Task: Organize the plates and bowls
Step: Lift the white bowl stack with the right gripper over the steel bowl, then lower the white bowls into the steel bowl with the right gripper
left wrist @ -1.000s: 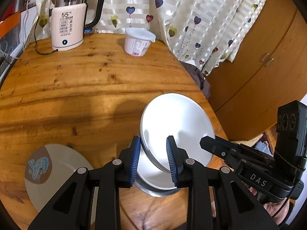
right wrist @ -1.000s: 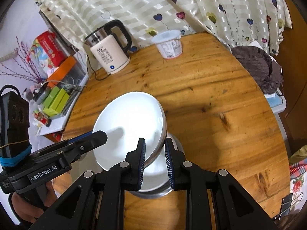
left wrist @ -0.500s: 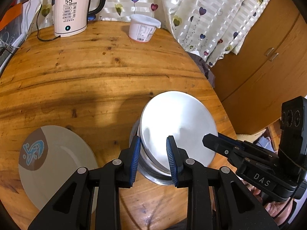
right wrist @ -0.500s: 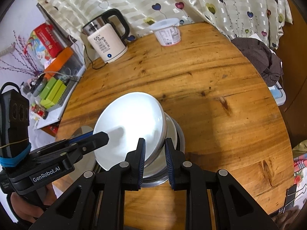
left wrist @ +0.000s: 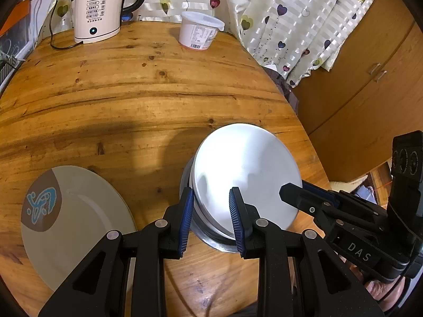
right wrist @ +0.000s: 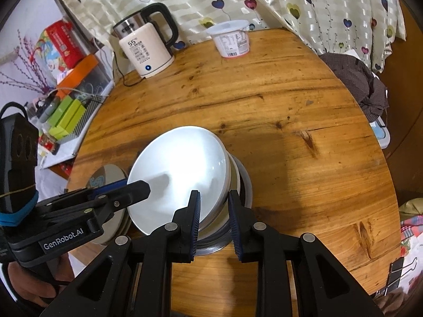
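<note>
A white bowl [left wrist: 246, 169] sits nested in a steel bowl [left wrist: 211, 233] near the table's front edge; it also shows in the right wrist view [right wrist: 179, 169], over the steel bowl [right wrist: 238, 185]. My left gripper [left wrist: 210, 215] straddles the white bowl's left rim, jaws open with a gap to the rim. My right gripper [right wrist: 214, 219] straddles the right rim, jaws open. A beige plate [left wrist: 71, 219] with a brown and blue patch lies to the left on the table; part of it shows in the right wrist view [right wrist: 105, 177].
A white electric kettle [left wrist: 97, 10] and a white plastic tub [left wrist: 198, 33] stand at the table's far edge. The round wooden table [left wrist: 132, 92] drops off close on the right, with a wooden cabinet [left wrist: 370, 79] beyond. Clutter sits on a shelf [right wrist: 66, 111] left.
The white bowl has come down from a tilt into the steel bowl. Both grippers' jaws have widened off its rim.
</note>
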### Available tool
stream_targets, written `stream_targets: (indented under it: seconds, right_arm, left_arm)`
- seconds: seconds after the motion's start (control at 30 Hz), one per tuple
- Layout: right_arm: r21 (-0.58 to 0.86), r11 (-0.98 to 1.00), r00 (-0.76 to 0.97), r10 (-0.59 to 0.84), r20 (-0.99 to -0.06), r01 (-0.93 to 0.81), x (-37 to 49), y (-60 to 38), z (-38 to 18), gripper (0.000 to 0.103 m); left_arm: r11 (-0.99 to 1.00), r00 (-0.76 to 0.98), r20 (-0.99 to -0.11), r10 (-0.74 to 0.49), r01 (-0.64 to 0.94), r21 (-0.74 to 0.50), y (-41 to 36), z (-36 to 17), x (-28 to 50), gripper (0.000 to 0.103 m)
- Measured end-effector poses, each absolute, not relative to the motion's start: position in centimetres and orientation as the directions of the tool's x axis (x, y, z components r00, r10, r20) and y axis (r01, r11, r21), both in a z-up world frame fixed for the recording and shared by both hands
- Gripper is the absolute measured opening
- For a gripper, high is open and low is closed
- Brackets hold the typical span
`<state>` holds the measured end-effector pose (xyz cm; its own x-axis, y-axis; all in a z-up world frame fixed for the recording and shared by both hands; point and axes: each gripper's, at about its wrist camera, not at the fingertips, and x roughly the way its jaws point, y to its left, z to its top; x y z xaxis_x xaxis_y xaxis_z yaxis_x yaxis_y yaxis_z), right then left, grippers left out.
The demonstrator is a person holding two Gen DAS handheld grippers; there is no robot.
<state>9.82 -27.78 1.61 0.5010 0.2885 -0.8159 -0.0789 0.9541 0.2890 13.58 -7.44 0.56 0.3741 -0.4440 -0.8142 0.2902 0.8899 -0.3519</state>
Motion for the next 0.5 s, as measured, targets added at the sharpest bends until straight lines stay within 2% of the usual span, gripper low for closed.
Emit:
stream_targets:
  seconds: [0.23, 0.5]
  right_arm:
    - [0.267, 0.96, 0.49, 0.272, -0.828, -0.082, 9.99, -27.47, 1.19, 0.027]
    - [0.264, 0.961, 0.491, 0.27, -0.828, -0.082, 9.97, -27.52, 1.09, 0.028]
  left_arm:
    - [0.885, 0.363, -0.815, -0.452, 0.295, -0.36, -7.41, 0.15, 13.68, 0.028]
    - [0.881, 0.372, -0.806, -0.46, 0.306, -0.361, -7.34, 0.12, 13.65, 0.028]
